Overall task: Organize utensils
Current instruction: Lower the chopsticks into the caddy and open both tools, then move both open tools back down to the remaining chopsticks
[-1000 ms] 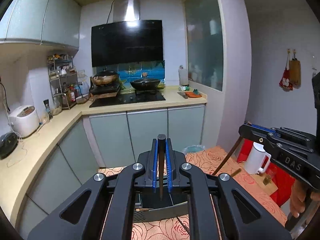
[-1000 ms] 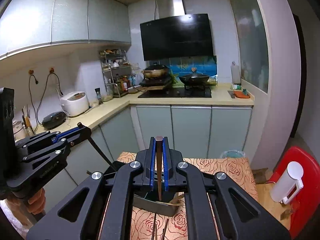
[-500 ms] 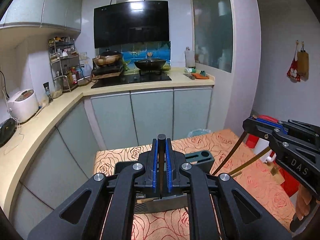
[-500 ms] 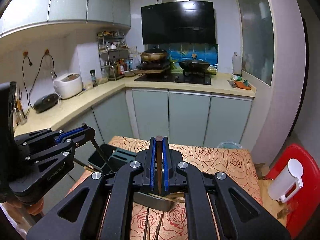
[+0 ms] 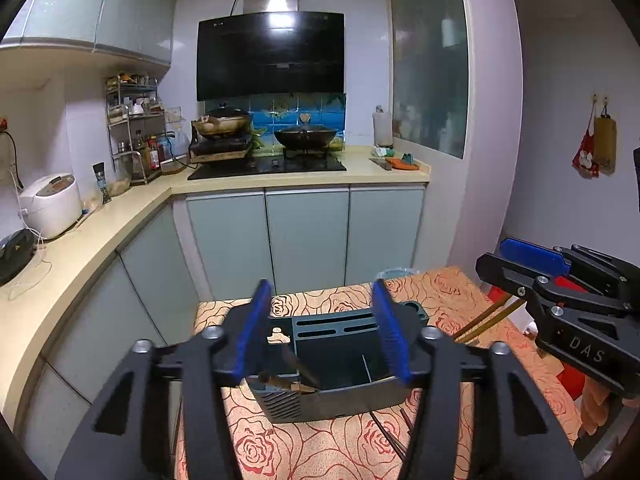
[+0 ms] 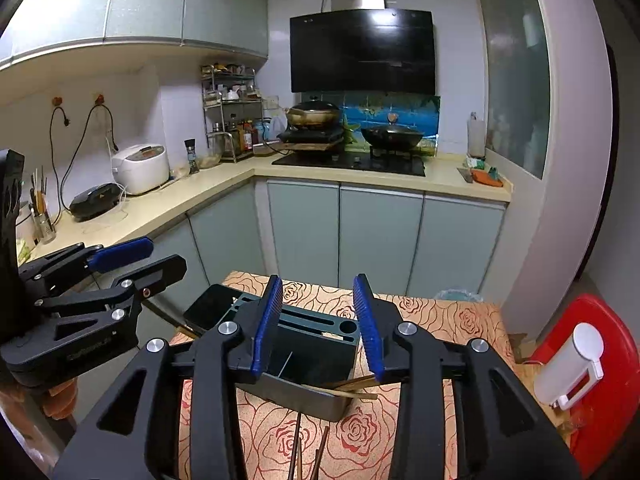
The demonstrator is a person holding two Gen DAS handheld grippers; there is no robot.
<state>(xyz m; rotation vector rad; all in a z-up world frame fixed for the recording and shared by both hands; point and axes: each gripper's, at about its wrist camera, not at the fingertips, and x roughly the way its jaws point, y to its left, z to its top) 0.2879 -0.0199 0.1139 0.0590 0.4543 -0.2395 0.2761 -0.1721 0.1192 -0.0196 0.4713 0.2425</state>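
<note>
A dark grey utensil holder (image 5: 340, 356) with knife slots and open compartments stands on the rose-patterned tablecloth (image 5: 320, 448); it also shows in the right wrist view (image 6: 312, 360). My left gripper (image 5: 320, 336) is open and empty, just above the holder. My right gripper (image 6: 318, 328) is open and empty over the same holder. Wooden chopsticks (image 6: 348, 386) lean across the holder's front corner, and two more chopsticks (image 6: 308, 452) lie on the cloth below. A dark utensil (image 5: 298, 364) drops into the holder's left compartment. More chopsticks (image 5: 484, 316) lie to the holder's right.
A red stool (image 6: 588, 380) with a white dispenser (image 6: 572, 364) stands at the right. The kitchen counter (image 5: 80, 240) with a rice cooker (image 5: 50, 204) runs along the left. Cabinets (image 5: 308, 236) and a stove (image 5: 268, 164) are behind the table.
Both grippers were shut on dark upright utensils; now both are open and empty. Both views have tilted down toward the holder, which is closer.
</note>
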